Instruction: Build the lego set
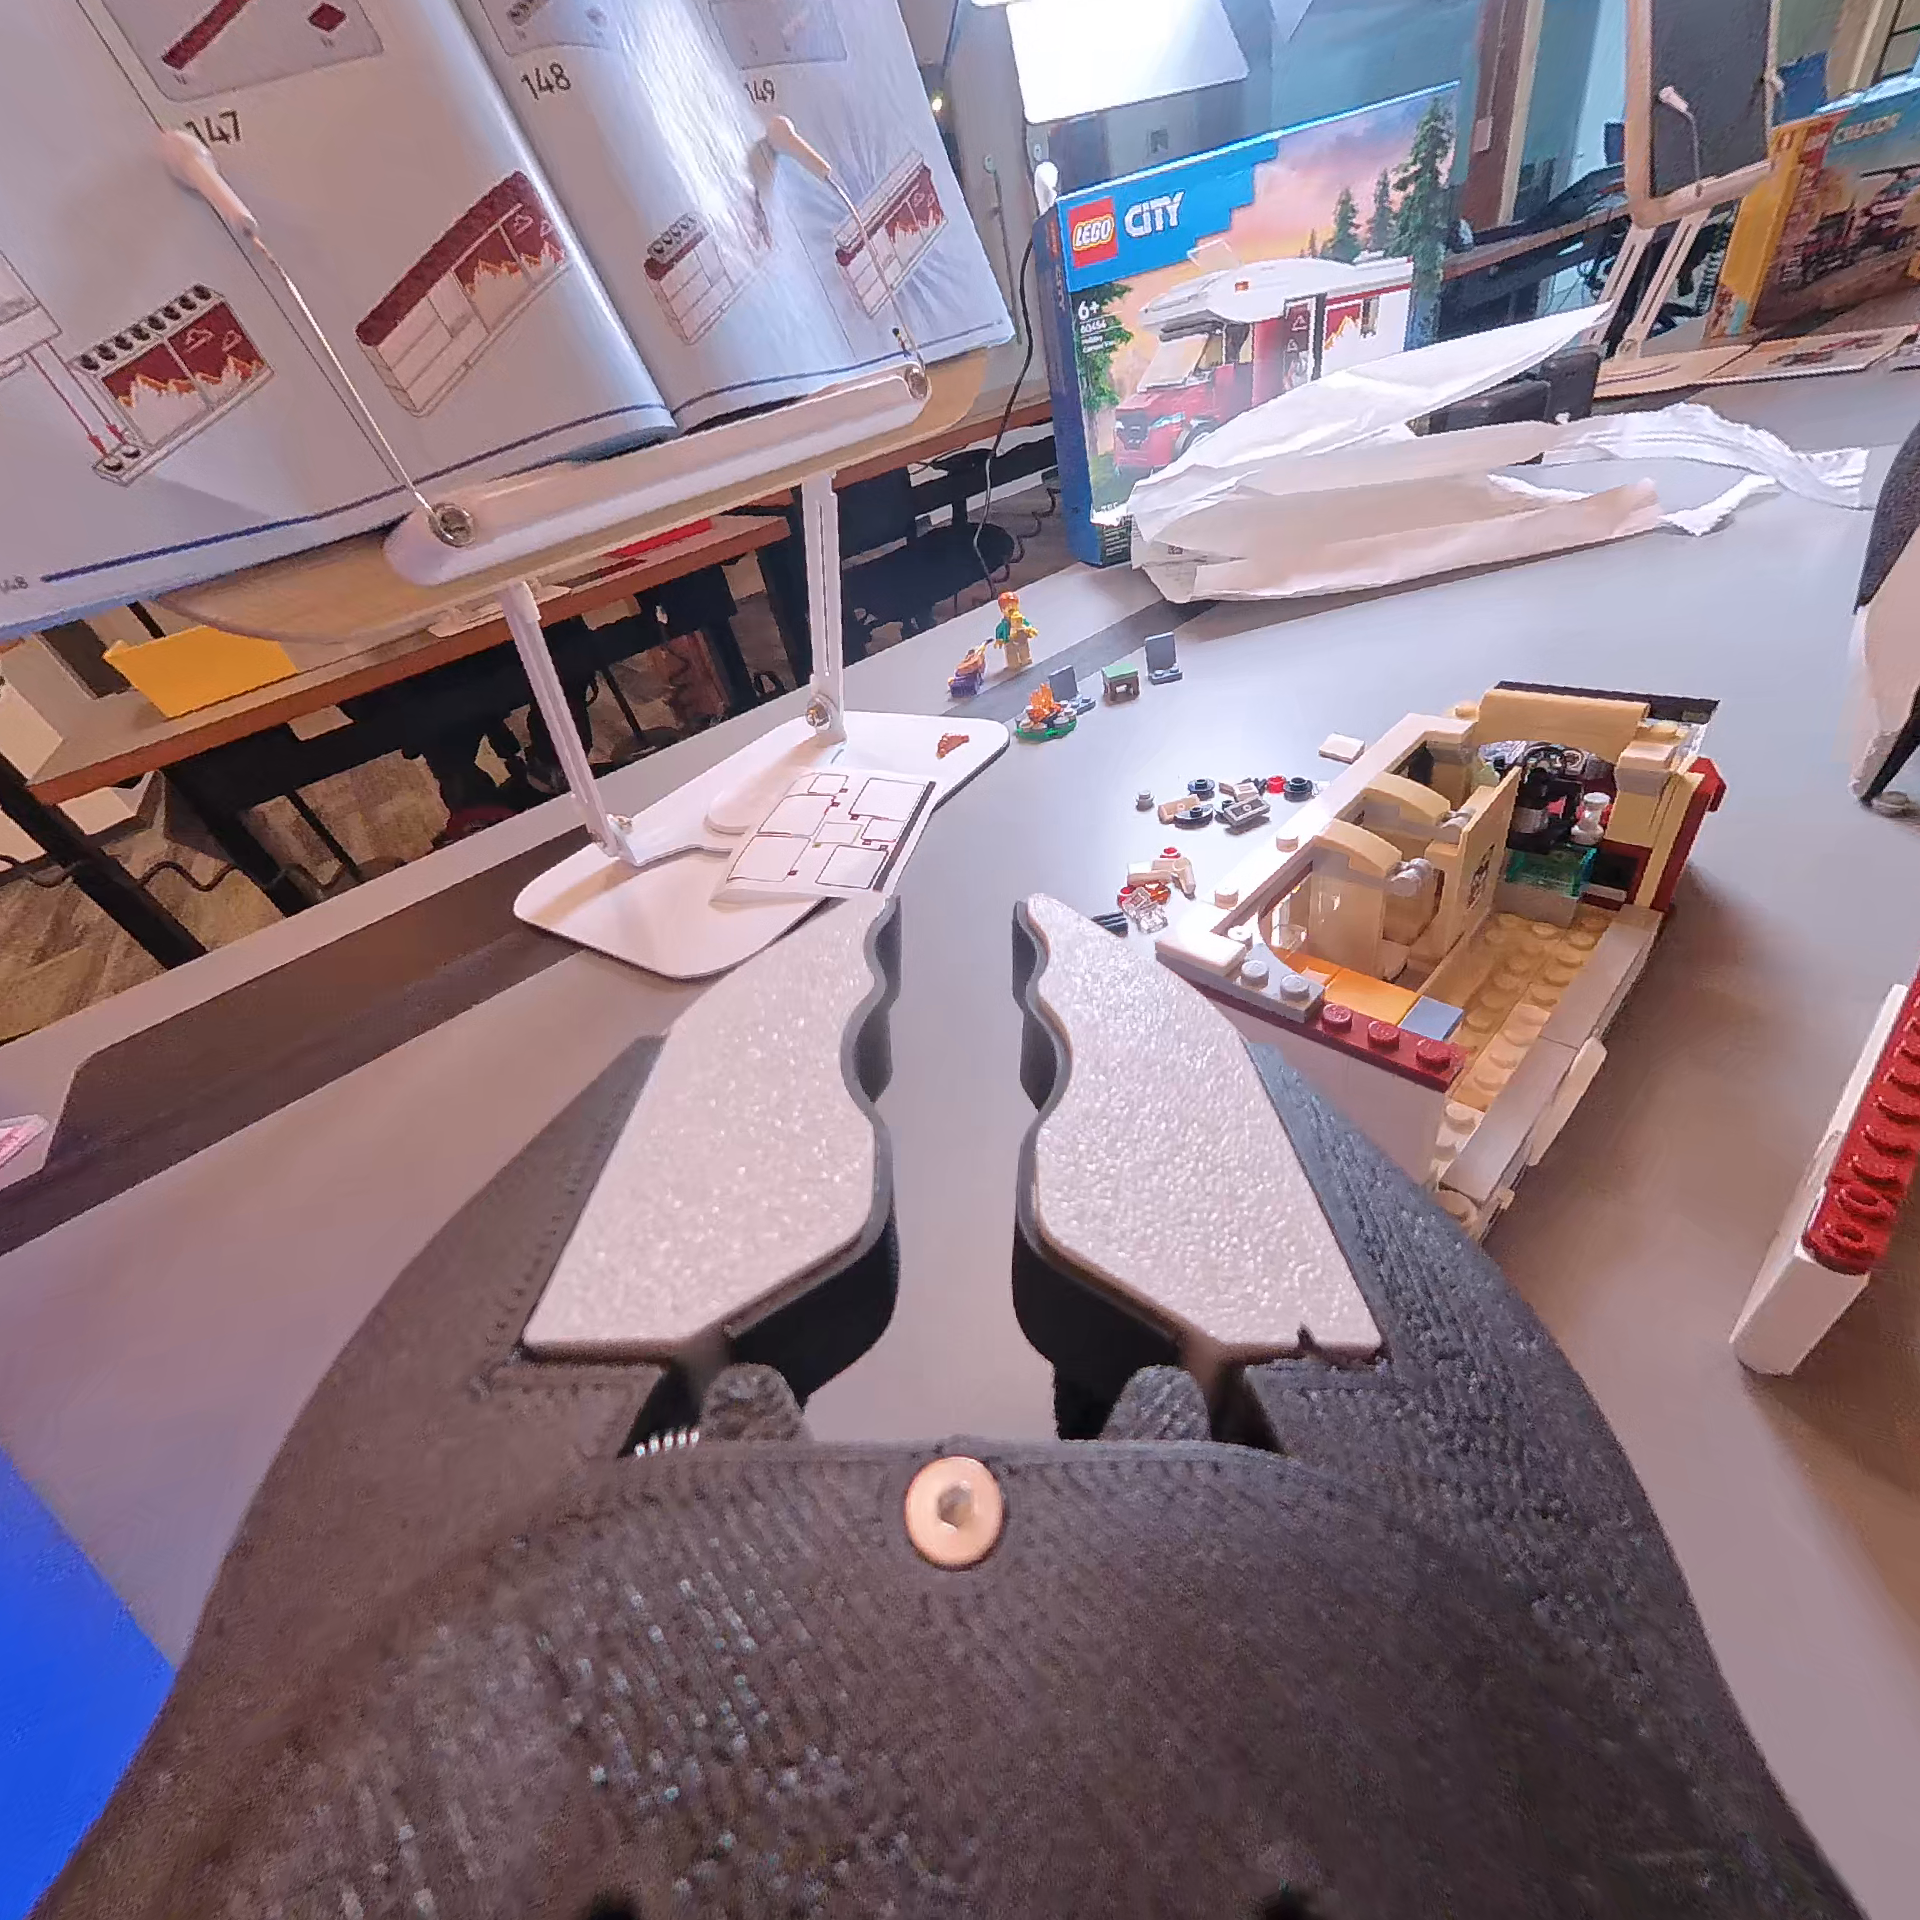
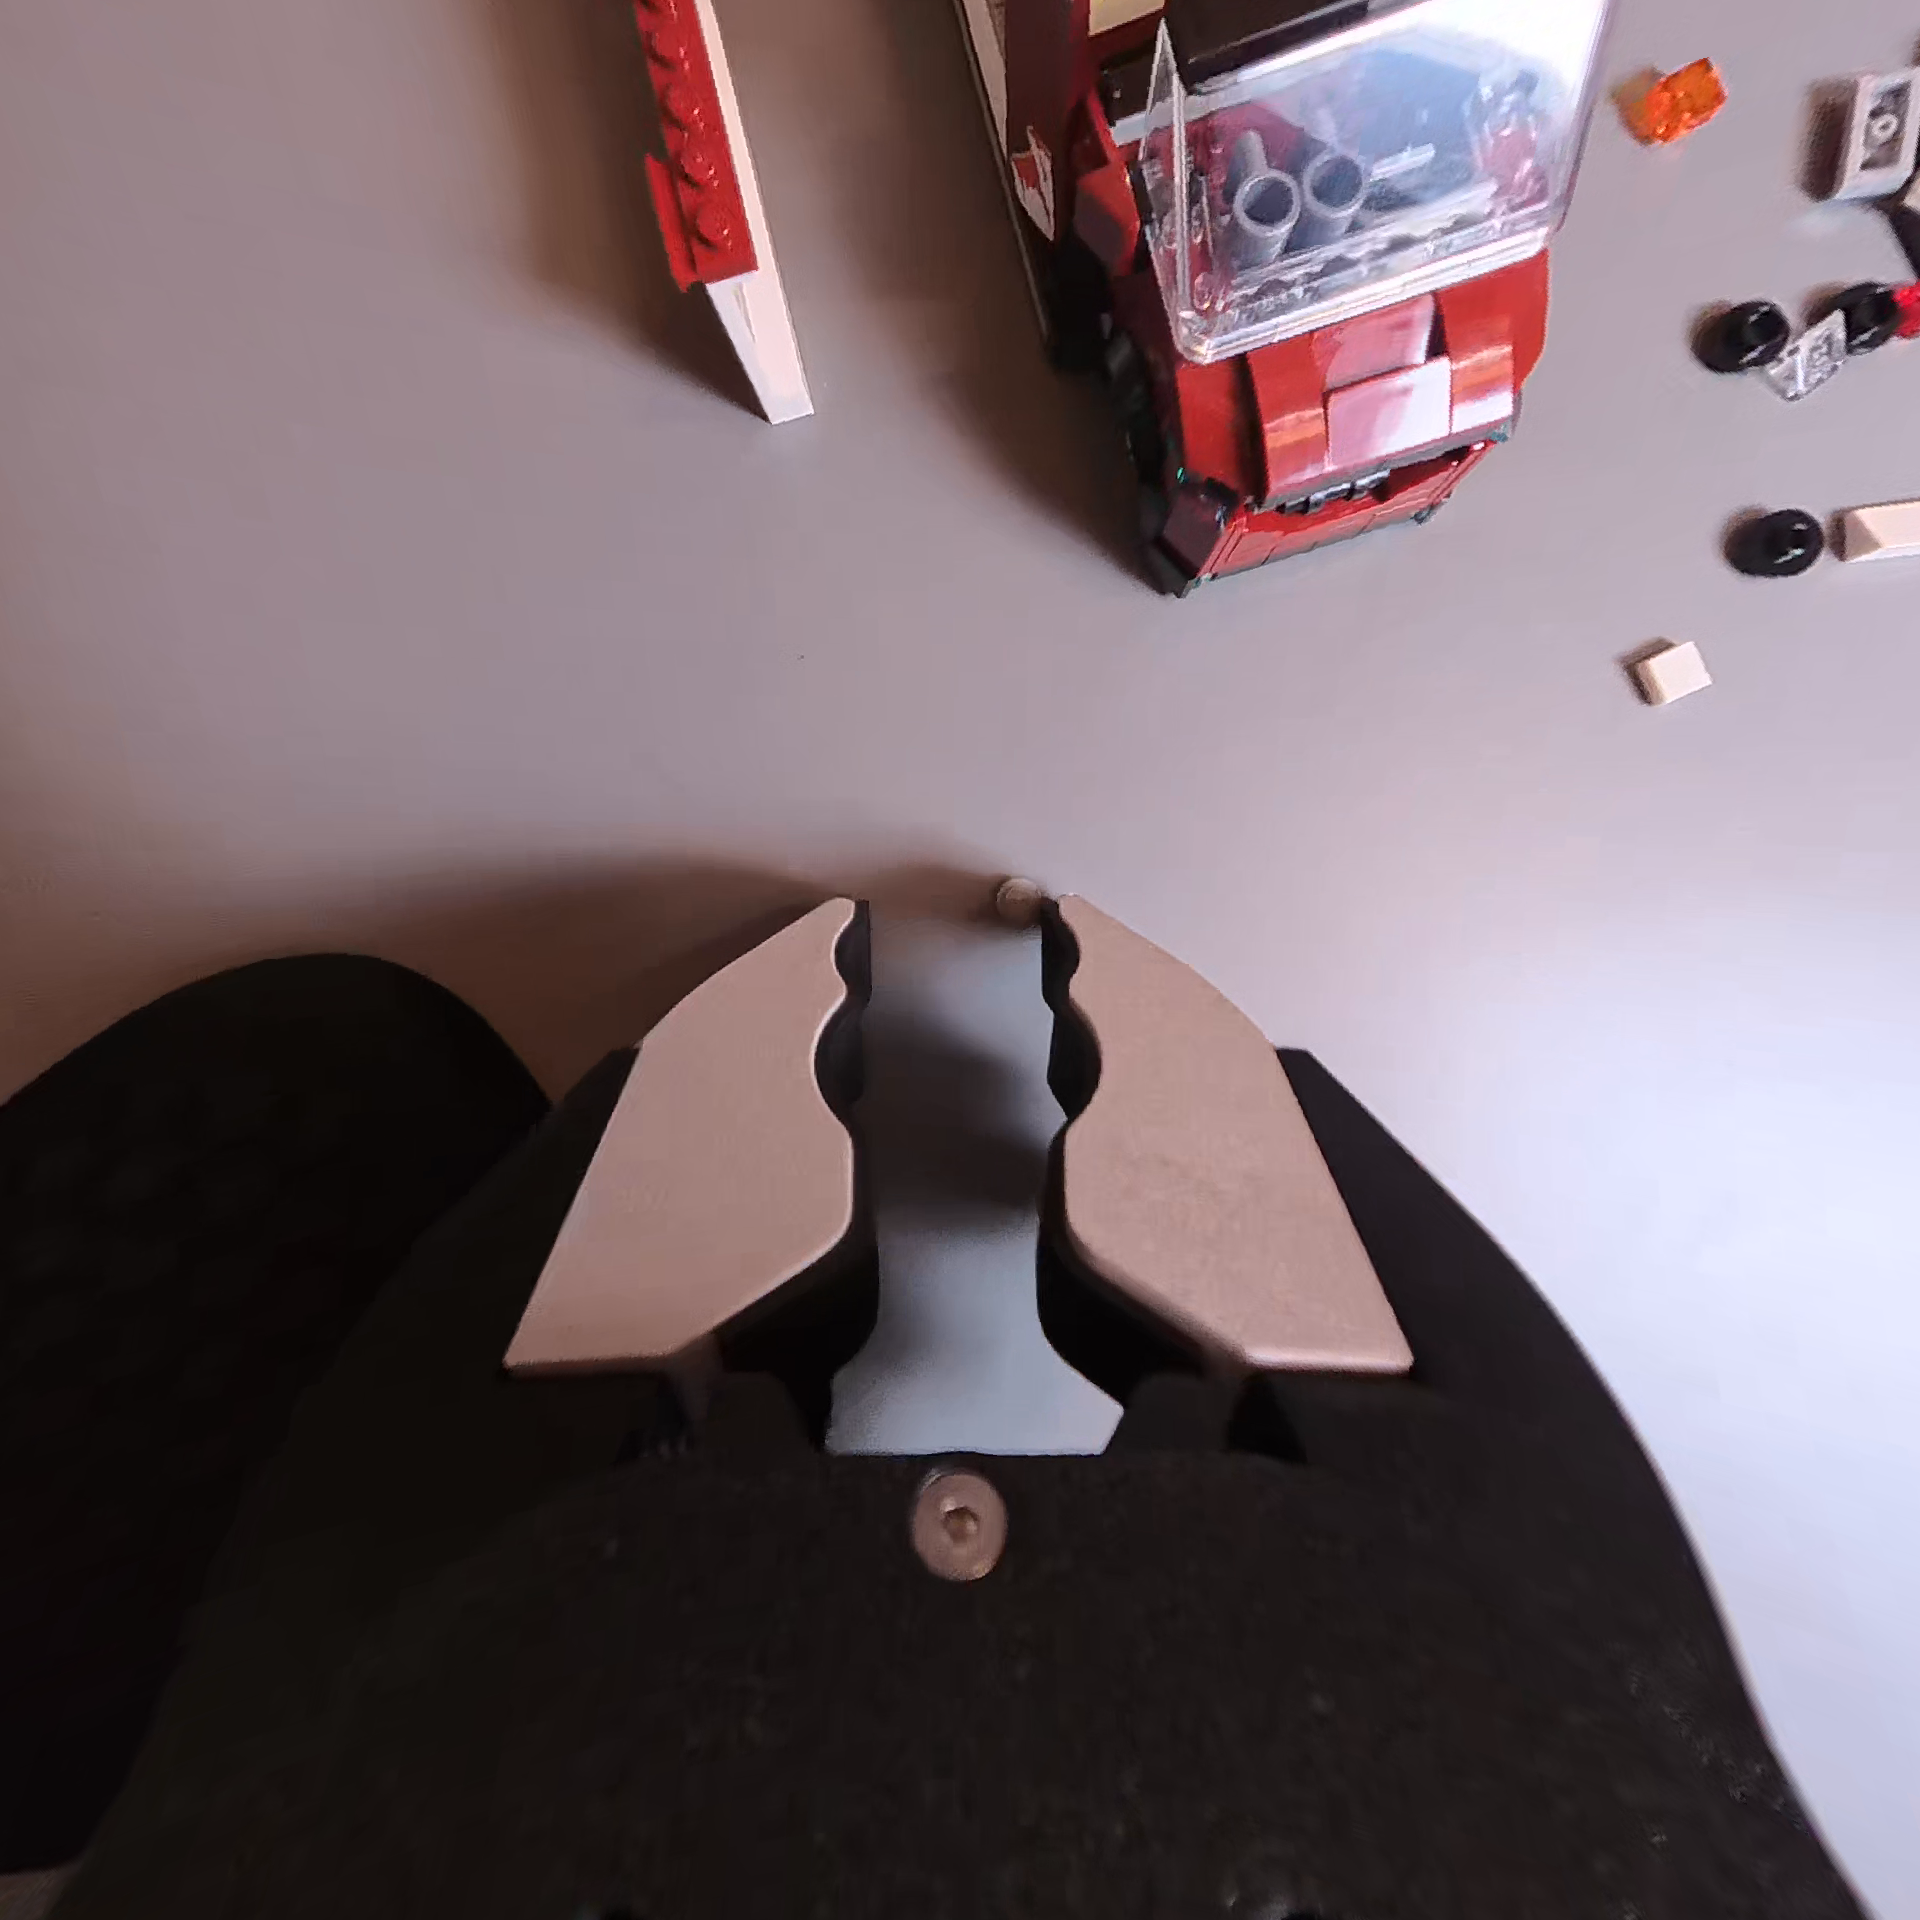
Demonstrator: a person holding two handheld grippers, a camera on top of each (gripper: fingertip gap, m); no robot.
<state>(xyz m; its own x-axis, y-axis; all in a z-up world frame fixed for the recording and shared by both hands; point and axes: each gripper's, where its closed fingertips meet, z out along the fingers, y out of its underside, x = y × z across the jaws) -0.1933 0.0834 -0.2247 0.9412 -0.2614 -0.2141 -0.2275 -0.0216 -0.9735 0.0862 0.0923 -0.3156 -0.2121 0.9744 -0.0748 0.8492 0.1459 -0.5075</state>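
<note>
Tiny round stud (image 2: 1013, 896) beside open right gripper (image 2: 951, 914), perhaps touching.

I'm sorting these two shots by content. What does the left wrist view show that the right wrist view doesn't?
Only the left wrist view: an open instruction booklet on a white stand, a toy-set box, crumpled white paper, a minifigure, and the left gripper, open over bare table.

Only the right wrist view: the right gripper, open, and a tiny round tan piece lying by its right fingertip.

Both: the grey table, the brick camper model, the red-and-white wall panel, scattered small pieces.
</note>
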